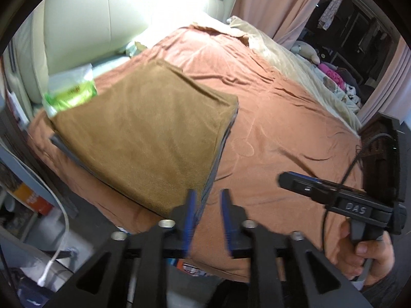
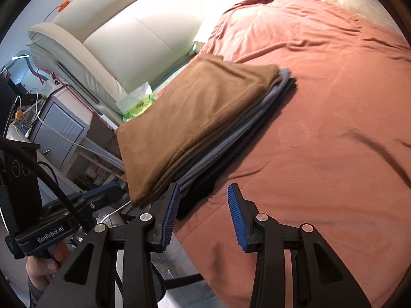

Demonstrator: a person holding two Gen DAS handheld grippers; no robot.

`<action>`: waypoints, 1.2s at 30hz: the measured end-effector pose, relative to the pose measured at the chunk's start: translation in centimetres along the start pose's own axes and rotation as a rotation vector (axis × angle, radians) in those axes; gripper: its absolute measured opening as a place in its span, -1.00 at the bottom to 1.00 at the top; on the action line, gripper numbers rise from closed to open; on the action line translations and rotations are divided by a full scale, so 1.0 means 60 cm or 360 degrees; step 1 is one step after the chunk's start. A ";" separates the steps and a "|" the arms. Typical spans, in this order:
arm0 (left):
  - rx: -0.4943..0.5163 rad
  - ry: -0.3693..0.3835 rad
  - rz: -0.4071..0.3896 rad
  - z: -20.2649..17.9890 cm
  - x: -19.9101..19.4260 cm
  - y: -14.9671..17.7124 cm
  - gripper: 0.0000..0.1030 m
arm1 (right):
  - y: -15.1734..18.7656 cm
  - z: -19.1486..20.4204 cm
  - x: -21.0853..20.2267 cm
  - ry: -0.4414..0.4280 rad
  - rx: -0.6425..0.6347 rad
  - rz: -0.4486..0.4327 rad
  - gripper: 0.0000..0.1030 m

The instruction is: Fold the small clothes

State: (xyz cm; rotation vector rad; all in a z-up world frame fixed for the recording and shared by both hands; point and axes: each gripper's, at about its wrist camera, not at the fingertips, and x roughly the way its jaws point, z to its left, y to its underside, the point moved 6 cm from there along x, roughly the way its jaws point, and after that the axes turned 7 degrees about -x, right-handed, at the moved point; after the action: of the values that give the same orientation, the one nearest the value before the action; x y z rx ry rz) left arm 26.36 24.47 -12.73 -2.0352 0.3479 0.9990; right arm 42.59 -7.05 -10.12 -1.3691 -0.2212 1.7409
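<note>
A folded brown cloth (image 1: 143, 133) tops a stack of folded clothes (image 2: 195, 118) on the left side of the orange bedspread (image 1: 282, 118). Grey and dark folded pieces (image 2: 231, 141) show under it along the stack's right edge. My left gripper (image 1: 208, 192) hovers open just off the stack's near right corner, nothing between its blue pads. My right gripper (image 2: 204, 187) is open too, over the bedspread (image 2: 334, 128) beside the stack's near corner, its left pad in front of the dark bottom layer. A hand (image 1: 367, 251) holds the right tool at the frame's right.
A cream padded headboard (image 1: 115, 20) stands behind the stack, with a green and white packet (image 1: 72, 89) against it. A beige blanket (image 1: 295, 59) lies along the far bed edge. A white bedside cabinet (image 2: 64, 128) with cables stands left of the bed.
</note>
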 end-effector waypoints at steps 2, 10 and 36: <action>0.0006 0.0019 -0.0037 -0.008 -0.016 0.002 -0.17 | 0.010 -0.003 -0.029 0.0048 -0.0008 -0.0018 -0.29; 0.0148 -0.0008 -0.0144 -0.055 -0.070 0.027 0.53 | 0.057 -0.001 -0.160 0.0241 -0.0018 -0.0145 0.14; 0.0316 0.0146 -0.0514 -0.191 -0.292 0.178 0.99 | 0.309 0.137 -0.497 0.0716 -0.0042 -0.0529 1.00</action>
State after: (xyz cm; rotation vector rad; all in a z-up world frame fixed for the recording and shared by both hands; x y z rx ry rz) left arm 15.22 7.14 -1.45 -1.8848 0.1516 0.6485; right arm 25.89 -36.48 2.33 -1.6013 -0.2056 1.1304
